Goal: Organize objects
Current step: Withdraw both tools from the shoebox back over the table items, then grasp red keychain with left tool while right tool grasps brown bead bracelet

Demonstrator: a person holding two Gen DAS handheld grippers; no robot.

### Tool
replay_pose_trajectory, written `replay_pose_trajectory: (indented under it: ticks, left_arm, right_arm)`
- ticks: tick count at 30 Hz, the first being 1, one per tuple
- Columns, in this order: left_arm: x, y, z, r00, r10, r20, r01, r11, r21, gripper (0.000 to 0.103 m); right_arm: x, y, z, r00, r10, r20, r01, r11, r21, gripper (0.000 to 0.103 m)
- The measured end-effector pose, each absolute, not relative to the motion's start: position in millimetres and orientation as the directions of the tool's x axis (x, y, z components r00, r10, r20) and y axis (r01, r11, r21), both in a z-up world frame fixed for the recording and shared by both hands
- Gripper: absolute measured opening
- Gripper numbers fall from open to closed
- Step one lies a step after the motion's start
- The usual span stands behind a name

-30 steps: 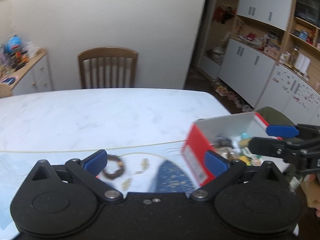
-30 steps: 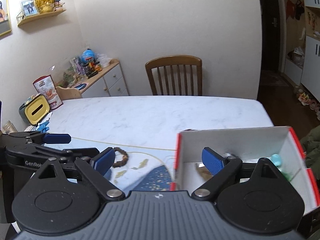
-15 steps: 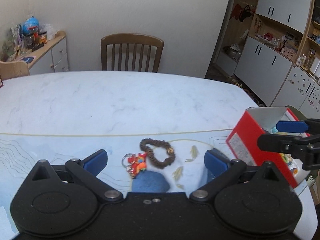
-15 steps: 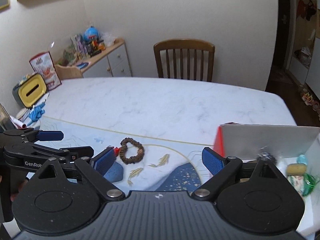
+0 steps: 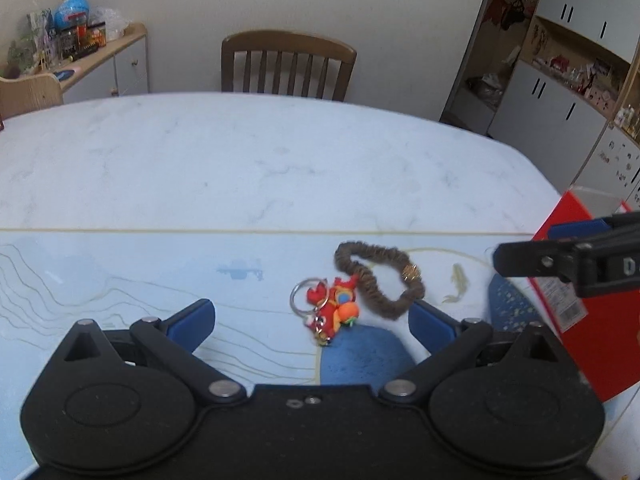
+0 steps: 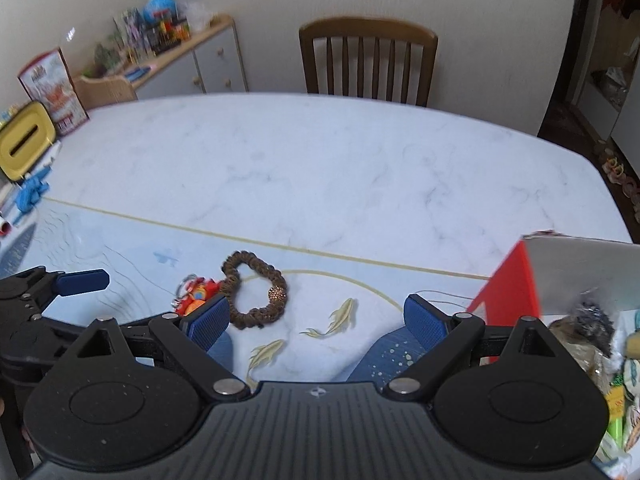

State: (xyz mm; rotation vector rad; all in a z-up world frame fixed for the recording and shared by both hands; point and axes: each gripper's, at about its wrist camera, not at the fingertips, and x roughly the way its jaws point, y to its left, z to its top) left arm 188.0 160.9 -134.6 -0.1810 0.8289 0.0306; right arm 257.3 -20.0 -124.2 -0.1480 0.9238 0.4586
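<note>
A red and orange toy keychain (image 5: 332, 312) with a metal ring lies on the blue printed table mat (image 5: 120, 272). A brown beaded bracelet (image 5: 370, 290) touches its right side. My left gripper (image 5: 312, 322) hovers open just short of the keychain, nothing between its fingers. My right gripper (image 6: 316, 320) is open too, low over the mat right of the bracelet (image 6: 277, 294) and keychain (image 6: 196, 294). The red box (image 6: 508, 288) with white inner walls stands at the right, holding several small items. In the left wrist view the right gripper (image 5: 524, 244) reaches in from the right.
A wooden chair (image 5: 288, 64) stands at the table's far side. A sideboard (image 6: 192, 60) crowded with toys is at the back left. A yellow container (image 6: 26, 140) and blue gloves (image 6: 32, 192) sit at the table's left edge. White cabinets (image 5: 560, 112) line the right wall.
Both grippers have swung left, away from the red box. The keychain and bracelet now sit in front of the left gripper, and the box has slid to the right edge of both views.
</note>
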Motion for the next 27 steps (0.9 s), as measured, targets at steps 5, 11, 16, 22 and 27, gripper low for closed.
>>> replay_pose_trajectory:
  ticks: [5,11,16,22,27]
  left_arm:
    - [196.2,157.4,-148.9,0.669,-0.022,-0.743,-0.096,0.989,-0.115,0.103]
    - [204.5,149.2,-157.2,0.674,0.008,-0.739,-0.081,0.995,-0.063,0.102]
    - [209.1,145.9,-162.9,0.666,0.005,-0.746,-0.068,0.996,-0.054,0.095]
    - [212.6,145.2,-165.3,0.667,0.009,-0.745,-0.064,0.997,-0.046,0.083]
    - [212.9,142.1,-166.2,0.673,0.01,-0.74,-0.043,0.999,-0.025,0.075]
  right_arm:
    - [274.0,-5.2,-143.6,0.482,0.284,-0.829,-0.465,0.885,0.032,0.094]
    - [291.3,4.7,-160.2,0.458,0.259,-0.85,-0.473,0.881,0.014,0.094]
    - [298.0,13.0,-167.8,0.444,0.262,-0.857,-0.495,0.869,0.009,0.094]
    - [304.6,24.3,-173.4,0.424,0.277,-0.862,-0.523,0.852,0.016,0.082]
    - [308.3,33.0,-178.3,0.409,0.282,-0.868,-0.546,0.838,0.015,0.07]
